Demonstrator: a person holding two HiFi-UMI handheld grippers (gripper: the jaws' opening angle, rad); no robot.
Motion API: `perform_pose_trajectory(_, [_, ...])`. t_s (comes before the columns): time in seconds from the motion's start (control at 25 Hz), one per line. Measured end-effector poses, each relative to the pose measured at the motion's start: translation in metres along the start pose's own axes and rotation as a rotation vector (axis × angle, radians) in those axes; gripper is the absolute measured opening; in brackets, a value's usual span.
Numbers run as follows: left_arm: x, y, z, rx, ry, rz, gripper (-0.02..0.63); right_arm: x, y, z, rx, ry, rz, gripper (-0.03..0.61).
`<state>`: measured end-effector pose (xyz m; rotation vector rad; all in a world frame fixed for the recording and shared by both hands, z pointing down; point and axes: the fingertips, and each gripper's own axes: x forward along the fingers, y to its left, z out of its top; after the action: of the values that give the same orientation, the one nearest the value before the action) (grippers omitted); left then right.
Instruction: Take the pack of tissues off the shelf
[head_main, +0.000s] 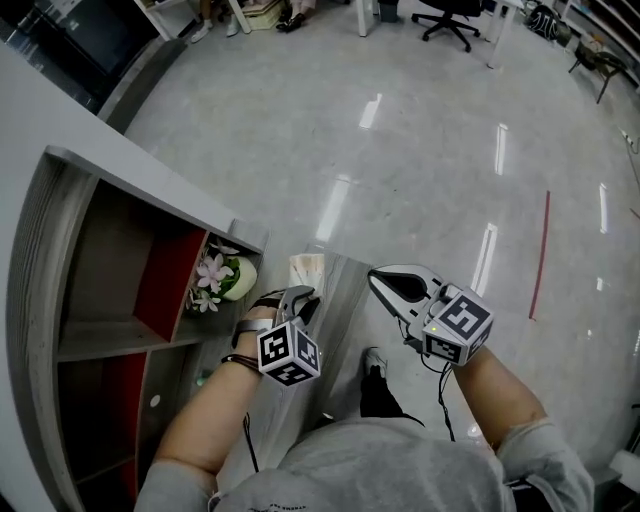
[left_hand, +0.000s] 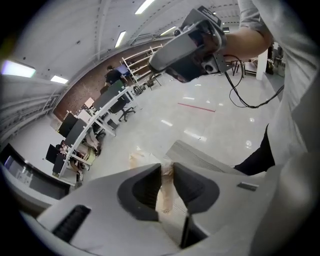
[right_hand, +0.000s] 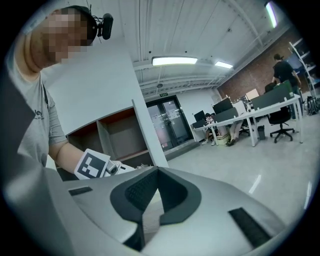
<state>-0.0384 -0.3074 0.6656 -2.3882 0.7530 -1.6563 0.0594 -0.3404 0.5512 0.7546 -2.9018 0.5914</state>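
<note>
Pinching the pack of tissues (head_main: 307, 270) in the left gripper (head_main: 298, 298).
Held at 3 o'clock of the shelf (head_main: 150, 185), with the right gripper (head_main: 380, 281) pressed together, empty.

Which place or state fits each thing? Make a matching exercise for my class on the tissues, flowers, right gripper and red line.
1 tissues
2 flowers
3 right gripper
4 red line

A on the floor
B jaws together, empty
C in the shelf
D between the left gripper's jaws

Pairs: 1-D, 2-C, 3-B, 4-A
</note>
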Motion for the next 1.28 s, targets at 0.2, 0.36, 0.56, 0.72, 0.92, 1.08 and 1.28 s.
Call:
perform_pose_trajectory(0.2, [0.043,-0.001,-0.018,-0.001,0.041,-0.031,0.109,0.006,-0.026,-0.018,0.025,0.015,-0.010,0.020])
perform_pose_trajectory(0.36, [0.071,-0.009,-0.030,-0.003,0.068,-0.067,0.109,0.009,-0.043,-0.033,0.056,0.033,-0.026,0.020])
perform_pose_trajectory(0.56, [0.096,-0.022,-0.036,0.012,0.099,-0.100,0.109,0.009,-0.057,-0.045,0.095,0.042,-0.041,0.020])
perform_pose_trajectory(0.72, [0.115,-0.026,-0.042,0.068,0.138,-0.095,0.109,0.008,-0.069,-0.051,0.118,0.064,-0.067,0.020])
perform_pose_trajectory(0.92, [0.132,-0.042,-0.046,0.105,0.166,-0.133,0.107,0.001,-0.076,-0.073,0.144,0.061,-0.048,0.020])
perform_pose_trajectory(1.08, [0.141,-0.053,-0.050,0.098,0.186,-0.165,0.109,-0.005,-0.079,-0.089,0.175,0.062,-0.055,0.020])
perform_pose_trajectory(1.28, [0.143,-0.054,-0.051,0.083,0.201,-0.171,0.112,-0.012,-0.078,-0.102,0.205,0.070,-0.061,0.020])
